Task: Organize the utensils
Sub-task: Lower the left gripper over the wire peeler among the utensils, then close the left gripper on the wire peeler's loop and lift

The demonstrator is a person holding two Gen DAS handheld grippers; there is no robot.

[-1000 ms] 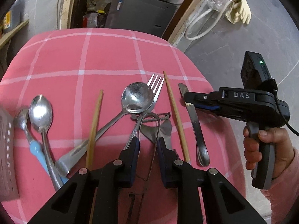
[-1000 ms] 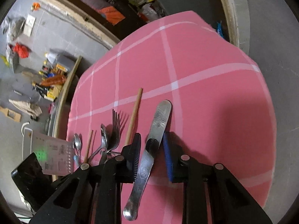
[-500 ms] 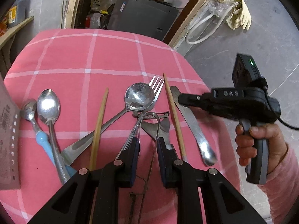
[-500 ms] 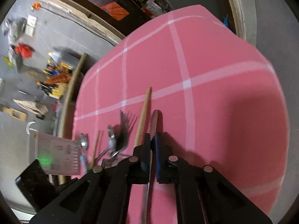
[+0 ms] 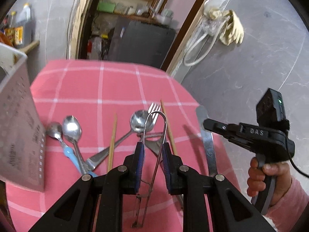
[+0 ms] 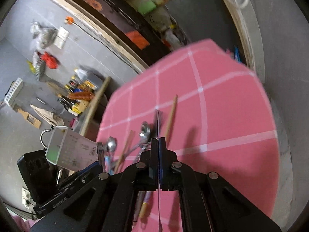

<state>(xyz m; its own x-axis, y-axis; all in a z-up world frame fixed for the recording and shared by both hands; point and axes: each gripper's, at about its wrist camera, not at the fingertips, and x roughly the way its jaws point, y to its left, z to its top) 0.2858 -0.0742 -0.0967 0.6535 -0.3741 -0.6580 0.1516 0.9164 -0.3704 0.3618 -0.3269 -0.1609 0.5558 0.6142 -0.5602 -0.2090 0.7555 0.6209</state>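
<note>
The left gripper [image 5: 152, 155] is angled down over the pink checked bench [image 5: 119, 89], its fingers closed narrowly on a bent wire peeler [image 5: 154, 135] held clear of the cloth. The right gripper [image 6: 158, 145] is pitched down too, fingers clamped fully on a steel table knife [image 5: 207, 141], gripped edge-on above the bench.

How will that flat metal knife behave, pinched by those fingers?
The knife looks rigid, so it shouldn't flop. Its polished steel seems slippery, and the right gripper pinches it at one spot, so it may pivot or slide.
</note>
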